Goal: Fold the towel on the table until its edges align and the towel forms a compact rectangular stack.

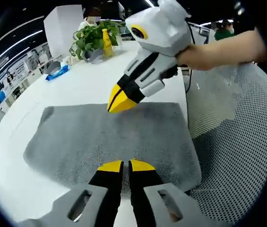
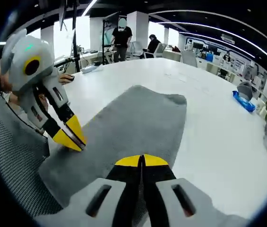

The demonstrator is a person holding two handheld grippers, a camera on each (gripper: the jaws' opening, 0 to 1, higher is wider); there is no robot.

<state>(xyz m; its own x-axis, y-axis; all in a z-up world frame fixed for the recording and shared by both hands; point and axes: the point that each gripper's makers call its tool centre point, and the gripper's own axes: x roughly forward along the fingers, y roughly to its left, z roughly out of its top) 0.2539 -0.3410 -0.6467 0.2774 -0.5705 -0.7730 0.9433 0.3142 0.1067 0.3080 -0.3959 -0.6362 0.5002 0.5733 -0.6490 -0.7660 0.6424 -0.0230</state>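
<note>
A grey towel [image 1: 100,137] lies flat on the white table [image 1: 81,80], one end close to the table edge by a mesh chair. My left gripper [image 1: 122,165] is low over the towel's near edge, jaws shut with grey cloth in the thin gap. In the right gripper view it [image 2: 71,138] rests on the towel's [image 2: 133,118] left edge. My right gripper [image 2: 141,161] is shut at the near end of the towel. Seen from the left gripper view, its closed yellow tip [image 1: 120,101] touches the far edge, held by a hand.
A potted plant [image 1: 93,40] and yellow bottle [image 1: 107,41] stand at the table's far end, beside a blue object [image 1: 57,72]. The mesh chair [image 1: 237,142] presses against the table edge. People stand far off behind the table [image 2: 209,123].
</note>
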